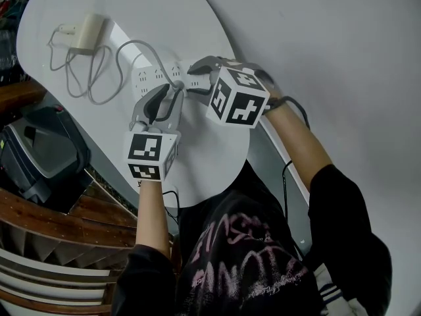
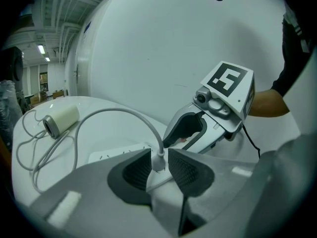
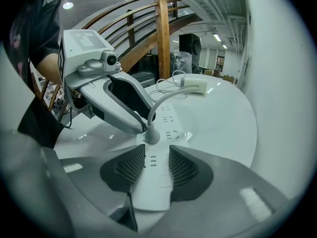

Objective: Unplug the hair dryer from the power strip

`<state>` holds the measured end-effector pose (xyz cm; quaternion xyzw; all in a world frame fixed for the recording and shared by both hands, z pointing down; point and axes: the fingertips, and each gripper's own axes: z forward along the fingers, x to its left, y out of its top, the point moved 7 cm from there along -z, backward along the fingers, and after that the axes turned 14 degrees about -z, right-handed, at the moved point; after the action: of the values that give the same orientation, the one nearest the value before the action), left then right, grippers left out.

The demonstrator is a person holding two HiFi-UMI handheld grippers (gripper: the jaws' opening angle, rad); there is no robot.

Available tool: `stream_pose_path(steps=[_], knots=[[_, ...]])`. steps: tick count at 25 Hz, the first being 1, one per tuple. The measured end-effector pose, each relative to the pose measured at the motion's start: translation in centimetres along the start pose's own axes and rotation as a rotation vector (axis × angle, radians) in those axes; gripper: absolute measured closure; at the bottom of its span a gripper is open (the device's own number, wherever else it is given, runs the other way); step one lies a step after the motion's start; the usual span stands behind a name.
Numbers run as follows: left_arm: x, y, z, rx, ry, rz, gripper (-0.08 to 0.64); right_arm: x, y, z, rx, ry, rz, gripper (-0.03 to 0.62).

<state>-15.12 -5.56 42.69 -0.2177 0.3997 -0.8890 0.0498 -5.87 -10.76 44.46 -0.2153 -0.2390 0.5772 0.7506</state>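
Note:
A white power strip (image 1: 152, 76) lies across the middle of a white oval table (image 1: 197, 25). The hair dryer (image 1: 89, 31) rests at the table's far left, and its grey cable (image 1: 125, 48) arcs over to a white plug (image 2: 158, 161) that stands in the strip. My left gripper (image 2: 159, 155) is shut on that plug, one pad on each side. My right gripper (image 3: 157, 157) clamps the near end of the power strip (image 3: 157, 180) between its pads, just behind the plug (image 3: 151, 134). In the head view, the left gripper (image 1: 175, 89) and right gripper (image 1: 192, 76) meet over the strip.
Loose loops of cable (image 1: 79, 78) lie beside the dryer. A curved white wall (image 1: 329, 58) runs close along the table's right side. A wooden stair rail (image 1: 59, 209) and a dark case (image 1: 39, 150) stand below the table's left edge.

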Motion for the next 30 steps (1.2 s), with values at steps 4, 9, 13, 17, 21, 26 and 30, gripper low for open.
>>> stream_pose_path(steps=[4, 9, 13, 17, 21, 26, 30], knots=[[-0.2, -0.1, 0.9, 0.041, -0.001, 0.028, 0.459, 0.1, 0.0, 0.0, 0.001, 0.005, 0.005, 0.425], [0.0, 0.2, 1.5, 0.071, 0.024, 0.048, 0.471, -0.1, 0.0, 0.0, 0.003, 0.006, 0.011, 0.425], [-0.2, 0.3, 1.5, 0.084, 0.038, 0.078, 0.476, -0.1, 0.0, 0.0, 0.008, 0.013, 0.019, 0.425], [-0.2, 0.4, 1.4, 0.080, 0.051, 0.064, 0.486, -0.2, 0.1, 0.1, 0.012, 0.017, 0.022, 0.426], [-0.1, 0.6, 1.4, 0.067, 0.054, 0.002, 0.491, -0.1, 0.0, 0.0, 0.011, 0.011, 0.028, 0.426], [-0.5, 0.7, 1.2, 0.074, 0.071, 0.068, 0.495, -0.1, 0.1, 0.0, 0.010, 0.010, 0.034, 0.426], [-0.3, 0.6, 1.1, 0.061, 0.065, 0.023, 0.499, 0.0, 0.2, -0.1, 0.011, 0.011, 0.036, 0.428]])
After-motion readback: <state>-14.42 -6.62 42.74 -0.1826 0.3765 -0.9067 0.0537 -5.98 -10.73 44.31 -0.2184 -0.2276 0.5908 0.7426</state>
